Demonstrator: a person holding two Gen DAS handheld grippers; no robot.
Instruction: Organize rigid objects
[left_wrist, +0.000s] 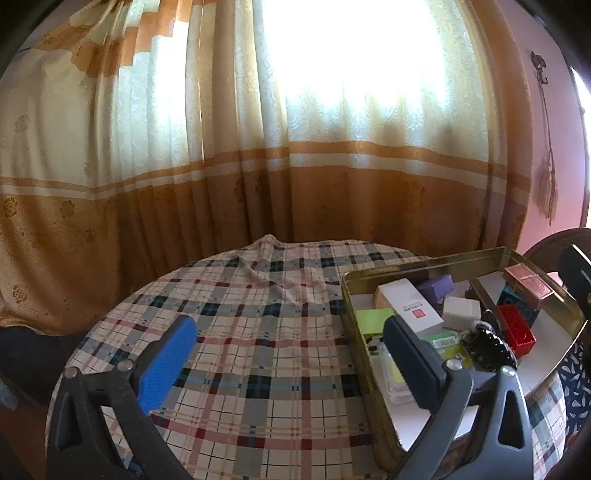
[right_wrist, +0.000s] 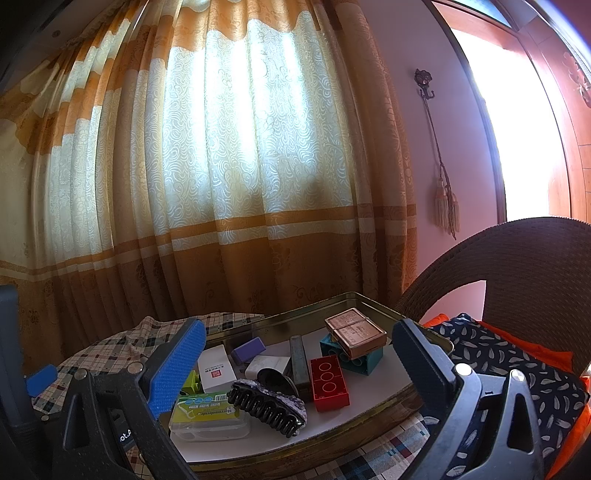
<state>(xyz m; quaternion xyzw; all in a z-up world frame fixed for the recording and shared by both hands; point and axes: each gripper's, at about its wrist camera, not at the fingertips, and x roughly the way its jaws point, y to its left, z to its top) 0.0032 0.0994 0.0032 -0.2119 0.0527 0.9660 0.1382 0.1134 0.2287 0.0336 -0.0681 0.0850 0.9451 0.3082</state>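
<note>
The left gripper (left_wrist: 291, 354) gapes wide and empty over bare tablecloth (left_wrist: 258, 295); the tin tray (left_wrist: 347, 295) sits at its three o'clock. The right gripper (right_wrist: 299, 354), equally wide and empty, faces the filled tray, hair clip (right_wrist: 269, 406) nearest. Sorting looks nearly done; next comes withdrawing or tidying.

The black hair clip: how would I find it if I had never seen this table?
Look in the gold metal tray on the checked tablecloth. The black hair clip lies near its front edge, between the green-labelled floss box and the red toy brick. Only it has a row of curved teeth.
</note>
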